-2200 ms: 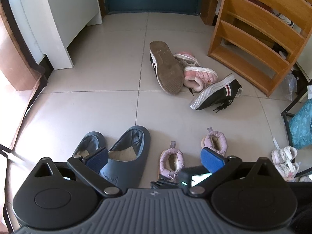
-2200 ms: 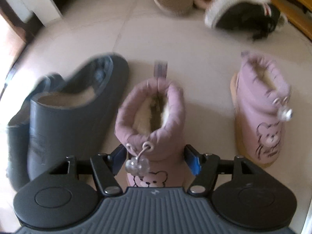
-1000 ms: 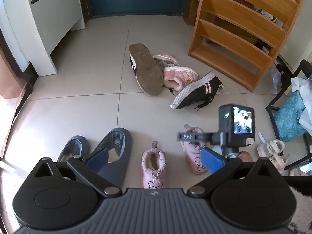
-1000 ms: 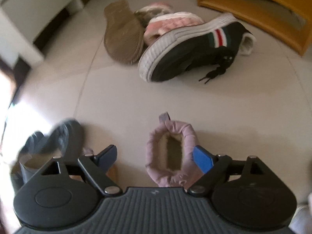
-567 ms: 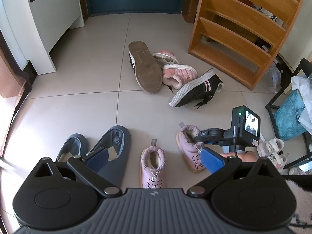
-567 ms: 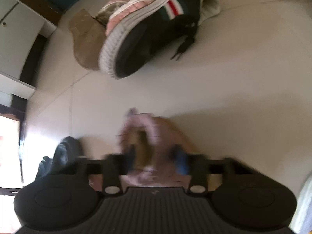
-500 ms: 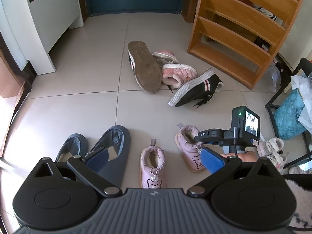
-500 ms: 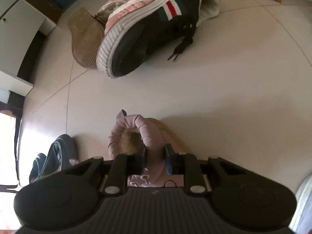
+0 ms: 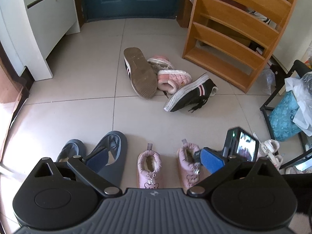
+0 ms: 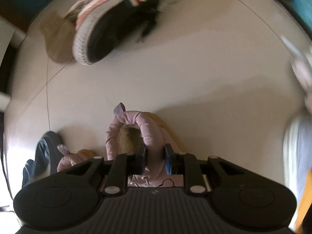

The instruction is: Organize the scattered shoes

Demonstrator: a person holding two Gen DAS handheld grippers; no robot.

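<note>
Two small pink bear boots stand side by side near me. My right gripper [image 10: 155, 154] is shut on the padded collar of the right pink boot [image 10: 148, 128], one pad inside the opening and one outside. In the left wrist view the same gripper [image 9: 196, 154] reaches in from the right to that boot [image 9: 187, 163]. The left boot [image 9: 149, 165] stands free beside it. My left gripper [image 9: 154, 157] hovers open above the boots and holds nothing. Two grey slippers [image 9: 115, 156] lie left of the boots.
Farther out lie an upturned black sneaker [image 9: 140, 72], two pink shoes [image 9: 173, 78] and a black sneaker on its side [image 9: 191, 95]. A wooden shoe rack [image 9: 234, 31] stands back right, a white cabinet [image 9: 39, 25] back left. White sandals [image 9: 271, 148] and a black frame with a teal bag [image 9: 284, 117] are at right.
The right gripper came down over the right boot, shut on its collar, and rolled. The boot has swung from a tilt to stand parallel with its pair. The left gripper stayed put.
</note>
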